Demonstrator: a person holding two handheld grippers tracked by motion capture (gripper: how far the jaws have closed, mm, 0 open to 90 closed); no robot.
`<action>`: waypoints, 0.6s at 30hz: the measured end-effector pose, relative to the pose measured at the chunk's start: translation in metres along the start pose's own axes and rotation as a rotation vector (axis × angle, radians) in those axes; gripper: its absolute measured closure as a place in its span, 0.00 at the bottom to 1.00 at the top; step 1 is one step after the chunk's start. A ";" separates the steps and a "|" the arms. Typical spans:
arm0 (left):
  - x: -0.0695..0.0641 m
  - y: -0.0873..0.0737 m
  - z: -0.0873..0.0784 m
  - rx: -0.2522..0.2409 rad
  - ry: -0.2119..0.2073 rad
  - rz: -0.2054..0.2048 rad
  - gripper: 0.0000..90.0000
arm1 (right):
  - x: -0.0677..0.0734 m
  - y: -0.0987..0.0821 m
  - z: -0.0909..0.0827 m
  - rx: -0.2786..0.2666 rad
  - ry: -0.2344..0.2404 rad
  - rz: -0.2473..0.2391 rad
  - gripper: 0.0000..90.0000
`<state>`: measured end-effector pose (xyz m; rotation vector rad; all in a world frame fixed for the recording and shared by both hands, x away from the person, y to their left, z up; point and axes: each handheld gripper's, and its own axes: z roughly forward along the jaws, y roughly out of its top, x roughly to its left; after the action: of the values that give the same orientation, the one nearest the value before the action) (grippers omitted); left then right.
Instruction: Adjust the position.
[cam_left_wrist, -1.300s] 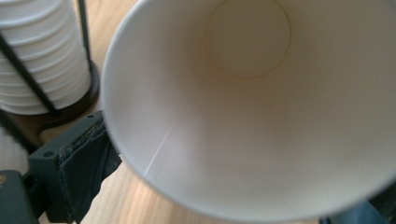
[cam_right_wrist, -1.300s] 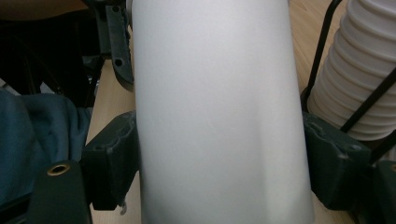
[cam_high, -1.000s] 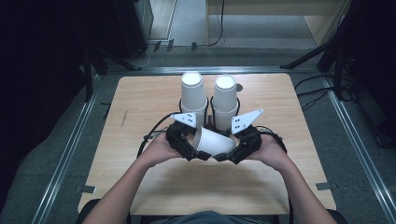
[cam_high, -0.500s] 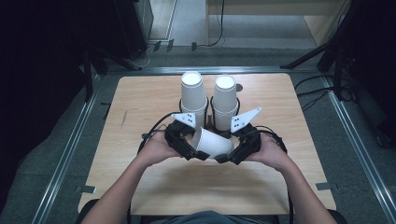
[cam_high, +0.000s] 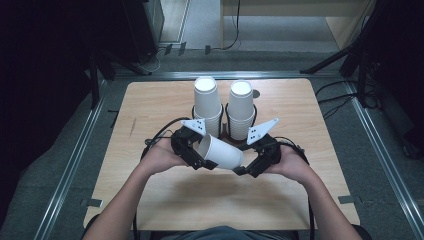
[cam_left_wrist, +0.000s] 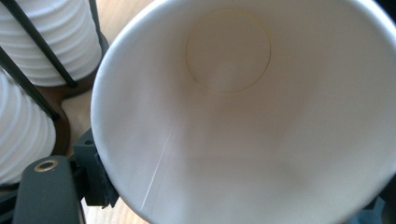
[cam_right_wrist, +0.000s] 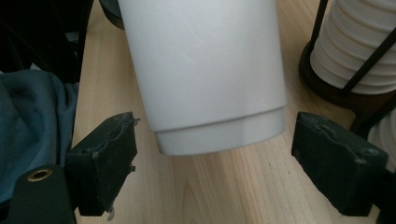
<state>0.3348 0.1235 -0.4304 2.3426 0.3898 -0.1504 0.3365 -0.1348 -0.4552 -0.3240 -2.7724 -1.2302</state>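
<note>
Cup stacks (cam_high: 224, 107) just beyond cup (cam_high: 220, 152)

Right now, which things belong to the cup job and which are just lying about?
In the job:
paper cup
left tool
right tool
two cup stacks
their rack

Lying about:
cables beyond the table

Light wooden table (cam_high: 150, 105) on grey floor (cam_high: 280, 30), metal rails (cam_high: 70, 165) alongside, dark surroundings.

White paper cup (cam_high: 220, 152); pale wood table (cam_high: 150, 105); black holder (cam_right_wrist: 327, 88).
</note>
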 end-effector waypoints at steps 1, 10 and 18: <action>0.000 0.001 0.001 0.014 -0.002 0.002 0.16 | 0.000 0.000 0.001 0.001 0.001 0.003 0.16; 0.000 0.006 0.010 0.115 0.035 0.018 0.16 | -0.001 -0.002 0.008 0.032 -0.005 -0.008 0.16; -0.002 0.009 0.025 0.190 0.080 0.023 0.15 | -0.003 -0.003 0.018 0.072 -0.005 -0.002 0.18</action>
<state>0.3359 0.0994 -0.4412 2.5451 0.4028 -0.0862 0.3388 -0.1239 -0.4706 -0.3185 -2.8142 -1.1280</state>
